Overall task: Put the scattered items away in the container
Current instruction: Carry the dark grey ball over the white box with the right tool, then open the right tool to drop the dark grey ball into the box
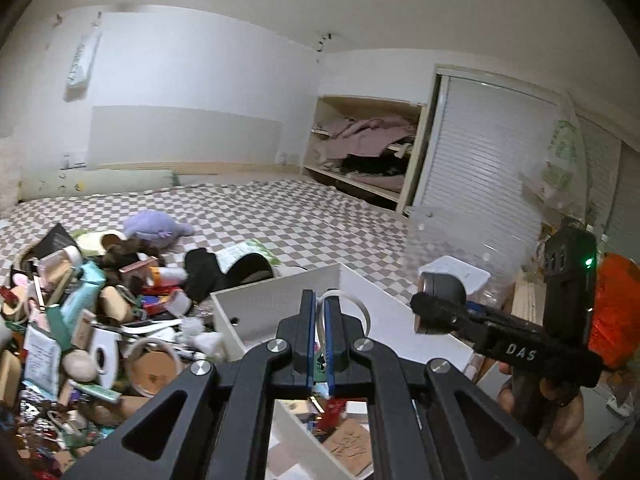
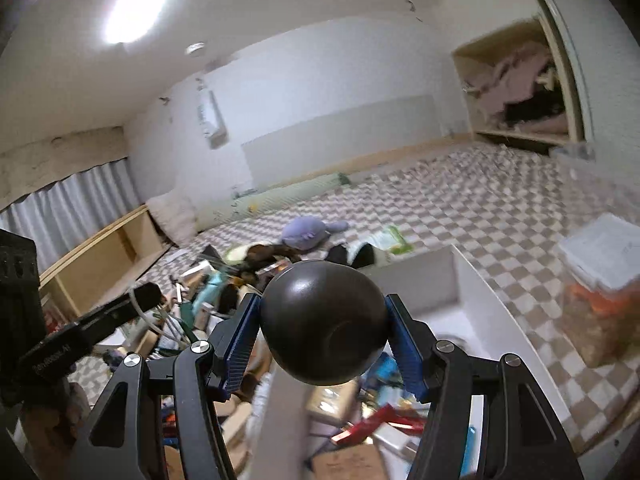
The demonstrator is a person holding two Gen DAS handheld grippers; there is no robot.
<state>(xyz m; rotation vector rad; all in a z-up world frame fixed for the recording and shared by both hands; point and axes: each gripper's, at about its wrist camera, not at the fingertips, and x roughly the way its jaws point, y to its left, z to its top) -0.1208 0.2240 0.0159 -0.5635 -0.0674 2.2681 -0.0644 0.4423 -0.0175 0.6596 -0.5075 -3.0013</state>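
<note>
Glossy dark brown and round, a ball-shaped object [image 2: 324, 322] sits squarely between the blue ribbed pads [image 2: 239, 344] of the right gripper [image 2: 324, 344] — clamped on both sides, above the white box container [image 2: 492, 300]. The left gripper [image 1: 319, 320] has its jaws nearly together, pinching a thin white loop of band [image 1: 352, 304] that curls off to the right over the container's white wall [image 1: 256, 300]. Left of it lies a heap of scattered items [image 1: 92, 320] on the checkered fabric bedspread [image 1: 280, 216] — cartons, packets, soft toys.
</note>
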